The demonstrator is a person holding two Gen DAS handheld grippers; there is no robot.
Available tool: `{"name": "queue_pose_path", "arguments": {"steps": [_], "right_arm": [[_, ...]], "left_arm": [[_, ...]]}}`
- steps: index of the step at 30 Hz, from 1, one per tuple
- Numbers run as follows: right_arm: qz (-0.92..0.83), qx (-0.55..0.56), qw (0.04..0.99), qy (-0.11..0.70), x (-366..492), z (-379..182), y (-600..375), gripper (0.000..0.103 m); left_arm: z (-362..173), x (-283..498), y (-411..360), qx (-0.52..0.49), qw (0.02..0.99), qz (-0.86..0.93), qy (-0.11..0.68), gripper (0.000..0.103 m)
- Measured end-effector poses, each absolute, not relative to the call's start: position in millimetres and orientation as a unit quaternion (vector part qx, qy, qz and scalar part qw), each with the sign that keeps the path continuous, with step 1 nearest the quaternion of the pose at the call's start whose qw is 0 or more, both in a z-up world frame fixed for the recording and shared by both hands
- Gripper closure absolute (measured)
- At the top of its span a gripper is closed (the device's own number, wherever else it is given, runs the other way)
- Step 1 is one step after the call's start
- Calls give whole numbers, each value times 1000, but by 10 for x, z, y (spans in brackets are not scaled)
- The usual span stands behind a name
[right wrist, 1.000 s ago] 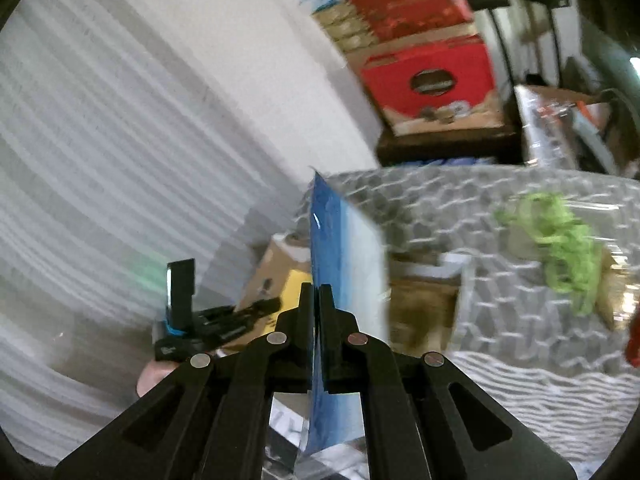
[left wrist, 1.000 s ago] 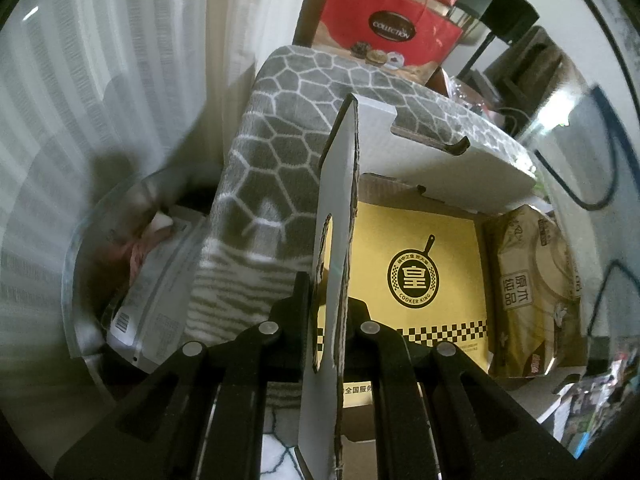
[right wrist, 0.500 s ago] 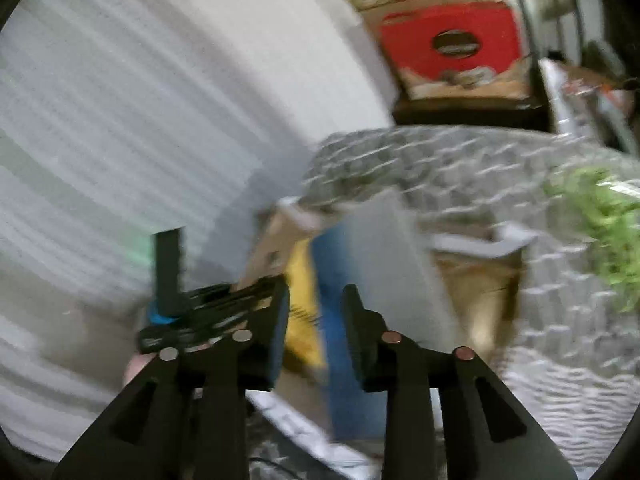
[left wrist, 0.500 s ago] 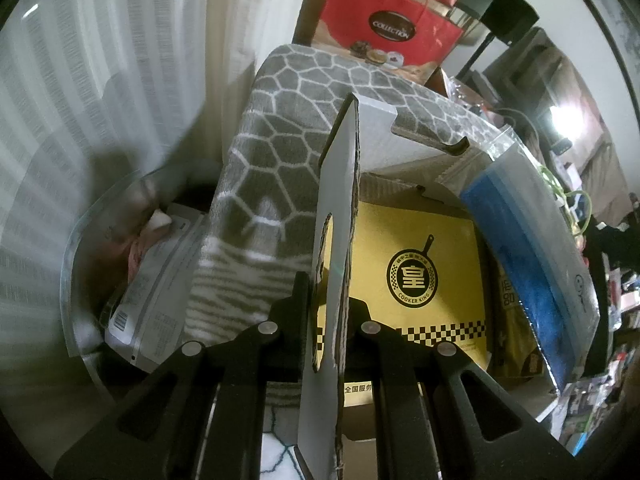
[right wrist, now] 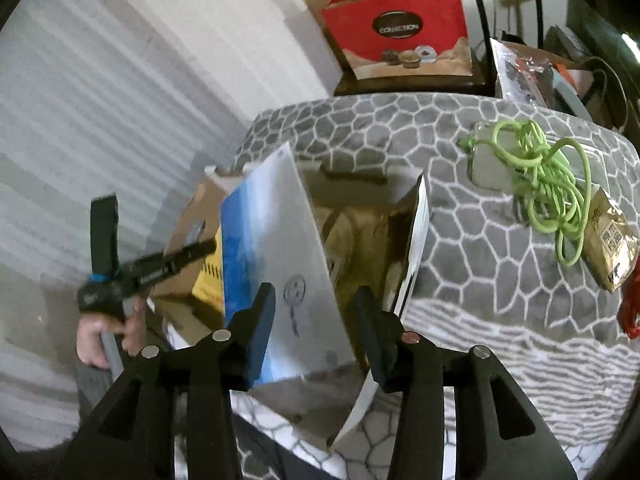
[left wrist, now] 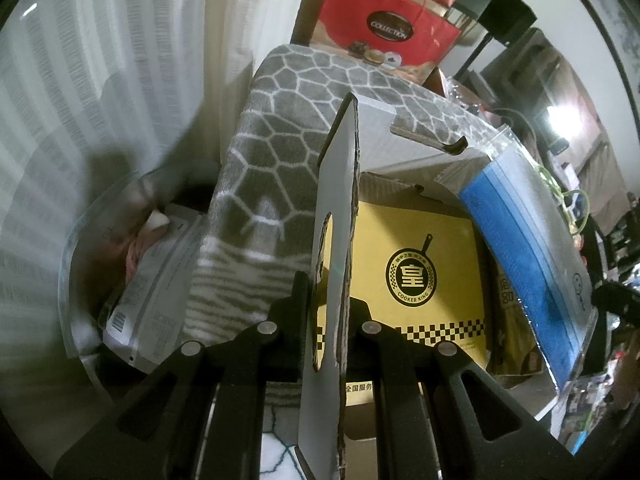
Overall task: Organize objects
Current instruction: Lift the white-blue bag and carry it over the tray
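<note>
Left tool (left wrist: 329, 312) clamps flap (left wrist: 336, 240); right tool (right wrist: 316, 320) gapes.

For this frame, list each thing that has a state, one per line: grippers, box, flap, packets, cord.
left gripper: shut on the box flap
box flap: held upright
cardboard box: open, on the patterned blanket
right gripper: open, released
blue packet: leaning in the box, ungripped
yellow carton: inside the box
green cord: tangled, on the blanket
gold pouch: lying on the blanket
</note>
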State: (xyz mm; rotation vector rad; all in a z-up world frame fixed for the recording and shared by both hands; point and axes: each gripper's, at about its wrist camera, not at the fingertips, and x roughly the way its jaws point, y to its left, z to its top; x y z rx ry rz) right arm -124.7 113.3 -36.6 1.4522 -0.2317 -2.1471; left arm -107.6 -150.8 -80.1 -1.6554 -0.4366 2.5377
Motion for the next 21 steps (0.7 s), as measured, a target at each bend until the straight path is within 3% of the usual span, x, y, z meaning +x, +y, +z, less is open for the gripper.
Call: {"name": "queue_pose_path", "arguments": {"steps": [5, 6, 8, 14, 21], "right_arm": [[-780, 548, 288, -89, -1152, -419, 1074, 62], [-780, 547, 290, -89, -1151, -424, 1062, 77], [-777, 547, 299, -85, -1171, -431, 1013, 92], [-787, 537, 303, -35, -1389, -371, 723, 97], [-792, 523, 305, 78, -1671, -306, 398, 98]], "left_arm": [[-804, -1074, -1516, -540, 40, 828, -142, 93], [-804, -1075, -1515, -540, 40, 828, -143, 94], [-804, -1076, -1511, -540, 40, 828, -143, 94], [-805, -1077, -1517, -541, 40, 828, -143, 94], [-815, -1074, -1513, -543, 41, 826, -143, 94]]}}
